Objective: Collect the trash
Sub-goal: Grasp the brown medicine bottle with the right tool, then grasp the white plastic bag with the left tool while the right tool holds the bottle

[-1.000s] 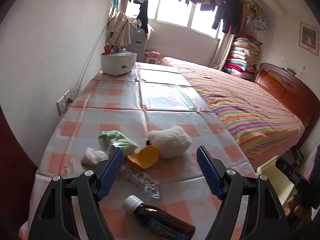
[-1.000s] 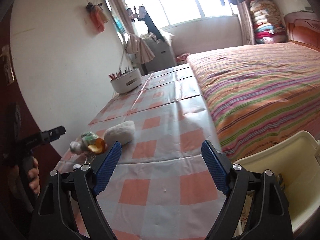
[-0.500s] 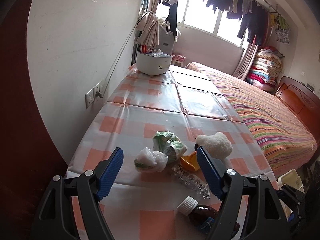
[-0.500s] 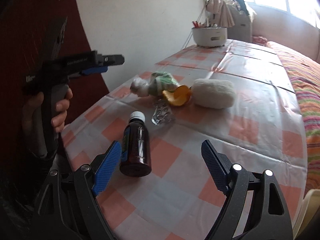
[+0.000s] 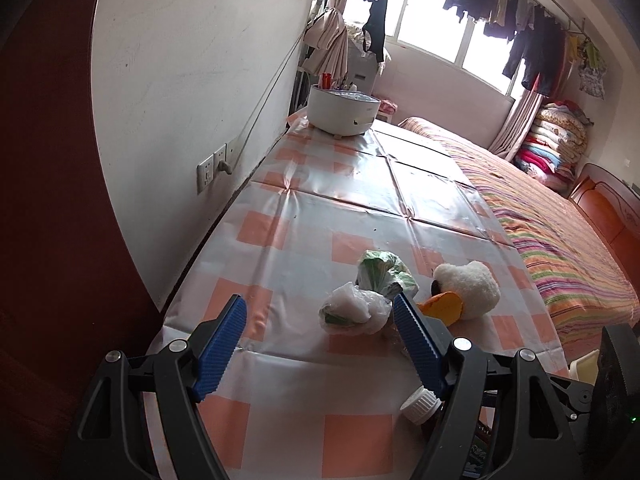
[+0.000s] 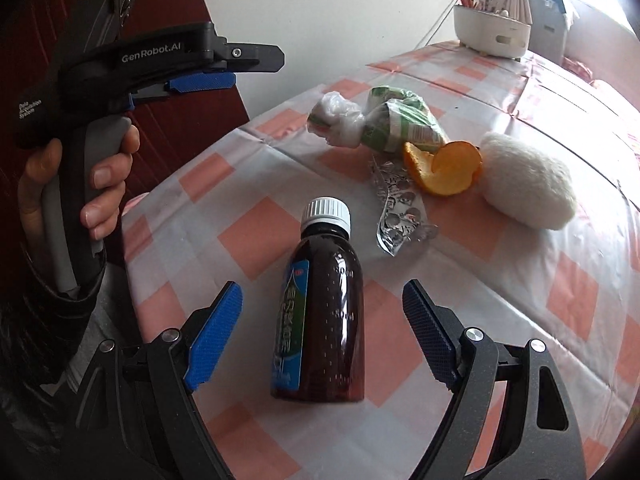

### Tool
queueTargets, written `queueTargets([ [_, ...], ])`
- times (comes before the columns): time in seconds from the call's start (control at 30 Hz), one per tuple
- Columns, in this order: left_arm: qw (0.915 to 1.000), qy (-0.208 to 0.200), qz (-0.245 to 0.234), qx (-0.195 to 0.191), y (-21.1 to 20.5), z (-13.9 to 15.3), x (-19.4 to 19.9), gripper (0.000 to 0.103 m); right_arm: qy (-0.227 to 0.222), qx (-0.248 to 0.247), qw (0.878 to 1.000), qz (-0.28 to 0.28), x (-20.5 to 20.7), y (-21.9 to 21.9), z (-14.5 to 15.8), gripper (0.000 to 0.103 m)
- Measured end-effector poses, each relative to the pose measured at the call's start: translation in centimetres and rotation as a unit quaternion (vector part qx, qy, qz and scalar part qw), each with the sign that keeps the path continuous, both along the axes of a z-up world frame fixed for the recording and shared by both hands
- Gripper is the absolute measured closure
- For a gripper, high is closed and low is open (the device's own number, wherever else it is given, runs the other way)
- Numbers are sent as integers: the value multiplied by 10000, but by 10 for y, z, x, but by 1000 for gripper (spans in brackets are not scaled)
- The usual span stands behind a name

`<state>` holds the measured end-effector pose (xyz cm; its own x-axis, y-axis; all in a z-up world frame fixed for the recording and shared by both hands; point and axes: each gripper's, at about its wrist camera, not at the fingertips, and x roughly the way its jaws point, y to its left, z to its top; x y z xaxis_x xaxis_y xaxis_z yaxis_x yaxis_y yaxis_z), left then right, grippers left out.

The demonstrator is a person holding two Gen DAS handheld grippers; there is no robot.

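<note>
A brown medicine bottle (image 6: 326,316) with a white cap lies on the checked tablecloth (image 6: 520,300), between the jaws of my open right gripper (image 6: 322,332). Beyond it lie an empty blister pack (image 6: 398,208), an orange peel (image 6: 448,172), a green wrapper (image 6: 400,124), a crumpled clear bag (image 6: 340,120) and a white fluffy pad (image 6: 528,184). My left gripper (image 5: 320,340) is open above the table's near end, with the clear bag (image 5: 354,310) just ahead of its right finger. The green wrapper (image 5: 384,272), the peel (image 5: 442,306), the pad (image 5: 468,286) and the bottle cap (image 5: 420,404) show there too.
A white round appliance (image 5: 344,110) stands at the table's far end. The wall with a socket (image 5: 212,172) runs along the left. A striped bed (image 5: 560,232) lies to the right. A cream bin's corner (image 5: 584,364) shows at the right beside the table.
My left gripper has swung left, so the trash pile sits right of centre. My right gripper has turned from the bed side and closed in over the brown bottle.
</note>
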<state>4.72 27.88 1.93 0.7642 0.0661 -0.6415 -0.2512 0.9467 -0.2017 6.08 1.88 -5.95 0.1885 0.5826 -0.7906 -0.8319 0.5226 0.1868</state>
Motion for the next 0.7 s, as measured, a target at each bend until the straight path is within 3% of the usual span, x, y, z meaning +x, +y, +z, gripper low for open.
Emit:
queueTargets([
  [0.23,9996,207,50,-191,9,-7,9,29,78,-293,9994,169,5,17,-10,25],
  [0.4,9996,291,-17,-65,5,-8,19,29,123,-358,9991,173,7,20,-15,32],
  [0.6,9993,382,-23,18,2,-12,25,29,81,-361,9991,188,3,13,-12,60],
  [0.7,9991,420,-29,-25,2,-13,26,29,96,-312,9993,183,-1,7,-12,60],
])
